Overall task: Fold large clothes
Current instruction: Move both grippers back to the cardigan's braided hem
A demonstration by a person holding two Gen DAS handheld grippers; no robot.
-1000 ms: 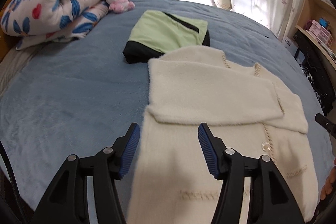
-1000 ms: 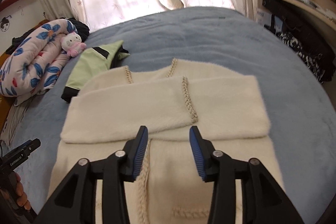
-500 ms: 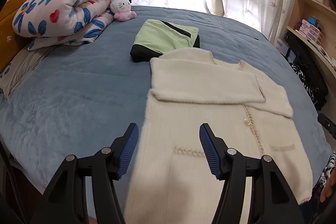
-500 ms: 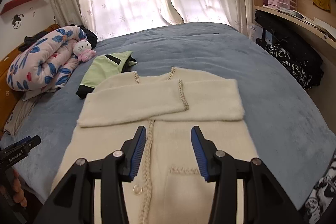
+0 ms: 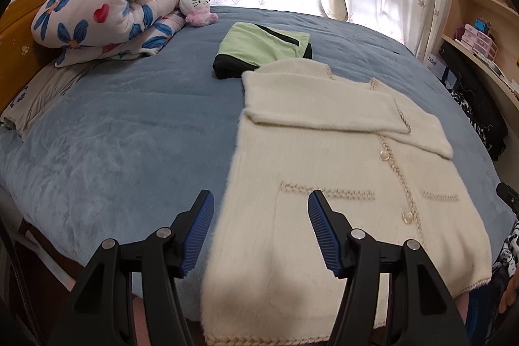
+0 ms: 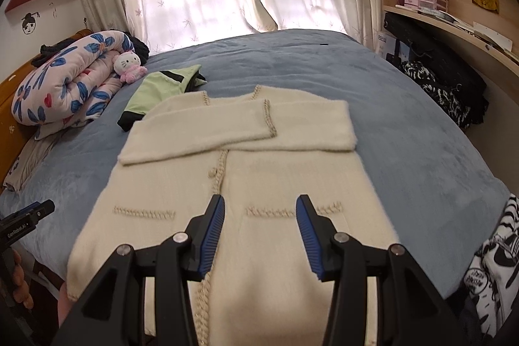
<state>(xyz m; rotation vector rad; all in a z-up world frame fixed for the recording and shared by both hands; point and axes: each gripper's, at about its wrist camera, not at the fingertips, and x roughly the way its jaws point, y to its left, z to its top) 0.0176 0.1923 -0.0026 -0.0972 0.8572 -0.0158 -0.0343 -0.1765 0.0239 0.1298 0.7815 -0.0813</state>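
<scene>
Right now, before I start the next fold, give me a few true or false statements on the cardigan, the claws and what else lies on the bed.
1. Both sleeves of the cream cardigan are folded across its chest. True.
2. The left claw is clamped on the hem. False: it is open and holds nothing.
3. The right claw is open and empty. True.
4. The folded green garment lies on top of the cardigan. False: it lies beyond the collar, on the blue bedcover.
5. A plush toy sits beside the rolled floral quilt. True.
</scene>
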